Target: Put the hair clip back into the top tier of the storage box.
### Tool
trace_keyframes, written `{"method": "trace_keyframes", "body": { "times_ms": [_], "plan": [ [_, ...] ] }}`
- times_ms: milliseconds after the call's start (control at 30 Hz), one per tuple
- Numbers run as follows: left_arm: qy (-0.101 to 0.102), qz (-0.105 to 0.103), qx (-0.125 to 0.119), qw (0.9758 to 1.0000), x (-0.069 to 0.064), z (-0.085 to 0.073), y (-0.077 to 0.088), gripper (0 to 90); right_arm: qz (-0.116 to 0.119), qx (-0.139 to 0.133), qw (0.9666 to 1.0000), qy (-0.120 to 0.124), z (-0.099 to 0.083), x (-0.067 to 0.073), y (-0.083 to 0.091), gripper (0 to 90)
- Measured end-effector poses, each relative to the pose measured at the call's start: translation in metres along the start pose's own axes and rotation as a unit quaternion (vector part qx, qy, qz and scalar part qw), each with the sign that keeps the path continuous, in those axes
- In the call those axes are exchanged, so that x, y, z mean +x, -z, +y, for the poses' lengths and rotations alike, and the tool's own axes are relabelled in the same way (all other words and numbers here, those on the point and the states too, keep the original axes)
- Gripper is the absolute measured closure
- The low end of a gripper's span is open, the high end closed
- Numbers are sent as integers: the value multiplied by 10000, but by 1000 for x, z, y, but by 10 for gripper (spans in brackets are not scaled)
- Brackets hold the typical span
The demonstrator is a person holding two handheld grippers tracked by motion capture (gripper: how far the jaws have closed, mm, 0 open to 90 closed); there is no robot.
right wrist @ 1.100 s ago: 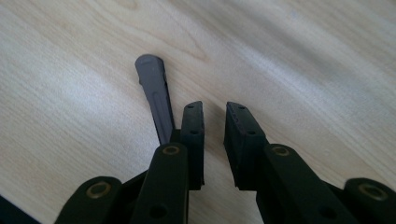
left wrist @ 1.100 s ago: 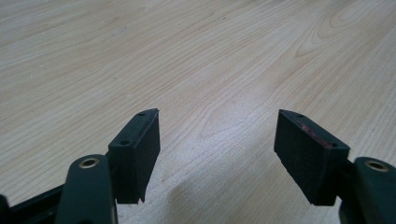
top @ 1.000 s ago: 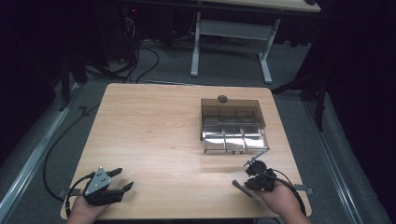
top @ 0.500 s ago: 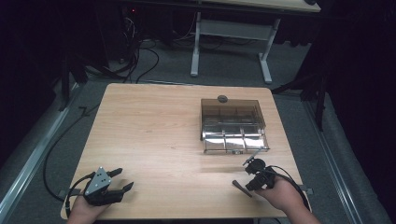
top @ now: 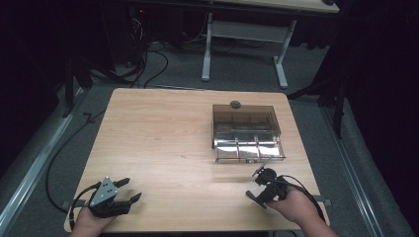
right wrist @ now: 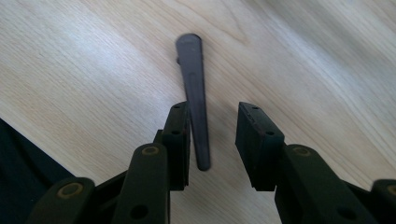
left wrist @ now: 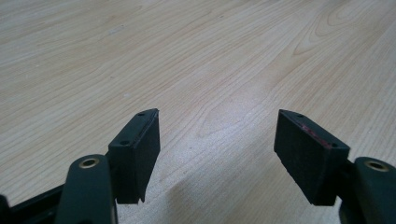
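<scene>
A dark tapered stick [right wrist: 195, 100] lies flat on the table [top: 163, 143] near its right near edge, between the jaws of the right gripper [right wrist: 212, 144]. Those jaws have just been opening; the stick rests against the left pad, with a clear gap to the other, so nothing grips it. Its long axis runs along the jaws, thin end between them and broad end pointing away. In the high view the right gripper [top: 260, 184] sits just near of the clear box [top: 247, 132], which has a small dark knob [top: 235, 104] beyond it. The left gripper [top: 129, 190] rests well apart at the left near corner, jaws wide and empty. The wood is bare and pale; the room is dark.
</scene>
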State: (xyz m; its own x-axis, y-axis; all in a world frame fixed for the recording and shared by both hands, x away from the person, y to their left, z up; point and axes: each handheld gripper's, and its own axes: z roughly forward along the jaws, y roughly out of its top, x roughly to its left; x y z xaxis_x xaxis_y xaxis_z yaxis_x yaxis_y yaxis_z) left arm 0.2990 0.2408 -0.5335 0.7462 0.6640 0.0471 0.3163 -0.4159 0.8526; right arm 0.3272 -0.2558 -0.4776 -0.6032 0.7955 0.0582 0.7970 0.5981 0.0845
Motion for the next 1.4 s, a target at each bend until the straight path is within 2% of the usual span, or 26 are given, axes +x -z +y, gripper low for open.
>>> {"method": "trace_keyframes", "body": {
  "times_ms": [167,367,467,600,1100,1400],
  "plan": [
    [1,-2,-1,10000,0,0,0,318,-53,-10,9997,249,9,6,-3,675],
    [4,-2,-11,10000,0,0,0,318,-51,7,9997,259,14,10,-6,707],
    [5,-6,-13,10000,0,0,0,318,-97,42,9993,366,18,12,-7,756],
    [6,-9,-14,10000,0,0,0,318,-100,111,9992,369,20,14,-8,794],
    [2,-15,-17,10000,0,0,0,318,-99,197,9991,374,23,13,-11,796],
    [6,-13,-20,10000,0,0,0,318,-88,124,9993,328,25,11,-1,810]
  ]
}}
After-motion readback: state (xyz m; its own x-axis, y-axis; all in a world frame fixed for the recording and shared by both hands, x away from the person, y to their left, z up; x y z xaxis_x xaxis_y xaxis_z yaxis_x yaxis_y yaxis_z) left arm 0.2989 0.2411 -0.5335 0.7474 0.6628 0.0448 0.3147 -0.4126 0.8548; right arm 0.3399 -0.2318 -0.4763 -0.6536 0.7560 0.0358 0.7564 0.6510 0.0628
